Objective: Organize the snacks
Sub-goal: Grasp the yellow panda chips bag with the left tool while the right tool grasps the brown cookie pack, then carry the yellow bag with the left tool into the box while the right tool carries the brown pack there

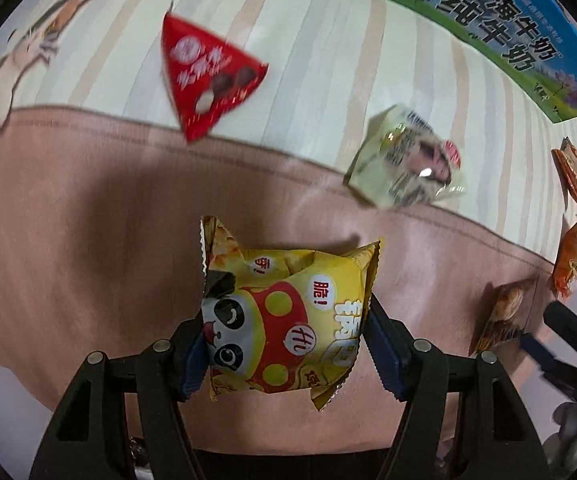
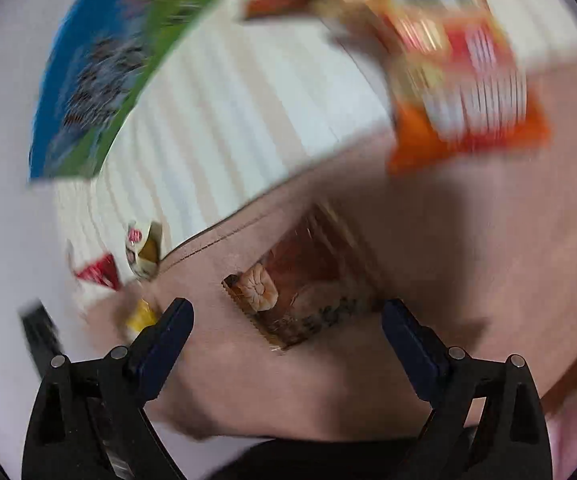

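Note:
My left gripper [image 1: 284, 344] is shut on a yellow panda snack bag [image 1: 288, 320], held above the pink cloth. A red triangular packet [image 1: 208, 76] and a pale green packet [image 1: 404, 160] lie farther off on the striped cloth. My right gripper [image 2: 288, 320] is open and empty, its fingers on either side of a brown snack packet [image 2: 300, 292] lying on the pink cloth; that packet also shows in the left wrist view [image 1: 504, 312]. The right gripper [image 1: 544, 344] shows at the right edge of the left wrist view. The right wrist view is motion-blurred.
A blue and green milk carton box [image 1: 488, 20] stands at the far edge, also in the right wrist view [image 2: 108, 68]. Orange snack packets [image 1: 572, 260] lie at the right, one blurred in the right wrist view [image 2: 468, 80]. A striped cloth [image 1: 308, 60] meets the pink cloth [image 1: 88, 220].

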Tool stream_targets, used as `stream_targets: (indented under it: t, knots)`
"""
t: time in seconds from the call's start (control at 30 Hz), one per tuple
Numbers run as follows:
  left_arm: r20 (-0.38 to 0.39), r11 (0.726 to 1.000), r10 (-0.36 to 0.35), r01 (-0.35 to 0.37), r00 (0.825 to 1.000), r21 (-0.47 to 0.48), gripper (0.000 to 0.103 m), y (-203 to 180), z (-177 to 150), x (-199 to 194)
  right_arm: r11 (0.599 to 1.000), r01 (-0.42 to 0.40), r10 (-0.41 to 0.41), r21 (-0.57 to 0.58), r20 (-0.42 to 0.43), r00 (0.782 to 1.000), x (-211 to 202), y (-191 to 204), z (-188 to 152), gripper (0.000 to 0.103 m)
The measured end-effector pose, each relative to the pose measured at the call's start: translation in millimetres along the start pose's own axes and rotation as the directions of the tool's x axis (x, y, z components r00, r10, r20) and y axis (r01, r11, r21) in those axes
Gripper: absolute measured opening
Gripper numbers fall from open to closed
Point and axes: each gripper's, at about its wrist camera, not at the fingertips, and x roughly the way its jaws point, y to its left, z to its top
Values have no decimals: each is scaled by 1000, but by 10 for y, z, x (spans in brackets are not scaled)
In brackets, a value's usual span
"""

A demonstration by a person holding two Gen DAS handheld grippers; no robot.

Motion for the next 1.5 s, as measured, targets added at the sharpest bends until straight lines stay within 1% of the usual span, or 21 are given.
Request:
stream_targets:
  t: [0.07,0.1,0.2,0.23,0.27,0.3,0.33,0.4,0.47,0.5,0.57,0.63,0.67,0.83,0.87,0.93,1.0,1.07,1.27,1.37,1.5]
  knots:
    - [-11,1000,-11,11,1000,-5,66,62,32,37,990,-46,49,130,-18,999,107,-153,68,97]
    - [-12,1000,-10,10,1000,-4,66,87,82,37,987,-51,53,149,-6,999,122,-280,55,97]
    - [-15,1000,-10,10,1000,-2,66,118,148,89,984,-29,21,174,48,999,204,-245,159,97]
    - [-15,1000,-9,9,1000,-1,66,68,102,130,992,12,-21,128,65,998,253,-133,190,91]
    - [-15,1000,-9,9,1000,2,66,68,117,133,995,81,-86,54,84,993,312,18,205,78]
    - [-14,1000,-9,9,1000,7,66,75,231,94,990,136,-131,-35,106,986,295,140,232,72]
    - [-11,1000,-11,11,1000,10,66,126,207,91,975,180,-166,-127,120,979,322,278,195,66]
    - [-9,1000,-17,17,1000,15,66,97,155,128,893,268,-233,-362,138,963,427,597,27,65]
    - [-11,1000,-21,21,1000,17,66,115,117,111,793,346,-313,-501,152,937,541,727,-129,65]
    - [-12,1000,-21,21,1000,18,66,134,112,130,789,348,-313,-507,156,937,538,725,-158,67]
    - [-19,1000,-18,18,1000,25,66,135,119,198,844,308,-280,-440,131,951,496,594,-159,83]
    - [-23,999,-13,13,1000,31,68,95,120,272,897,252,-224,-363,117,968,455,461,-146,87]
    - [-24,999,-12,13,1000,33,68,89,125,305,908,244,-219,-340,111,969,462,425,-139,87]
    - [-14,996,37,-36,999,79,67,12,135,414,899,289,-258,-330,134,957,515,392,-163,86]
    - [-5,996,39,-38,999,80,65,9,125,401,881,319,-283,-349,151,947,586,459,-195,73]
    - [10,994,44,-45,999,97,61,-24,86,343,850,351,-301,-393,184,936,786,724,-288,59]
    - [12,994,38,-39,999,98,60,-49,51,268,832,356,-294,-426,206,933,821,803,-379,59]
    - [10,996,21,-22,1000,90,59,-69,17,196,834,341,-274,-435,210,938,799,826,-428,58]
    - [42,995,-18,13,999,98,59,-202,1,-46,877,239,-173,-417,189,967,521,747,-444,58]
    - [63,992,-89,83,994,94,59,-290,55,-344,882,199,-123,-426,200,972,287,784,-379,58]
    - [116,981,-168,155,979,116,59,-503,220,-788,887,138,-38,-441,228,973,-132,952,-246,58]
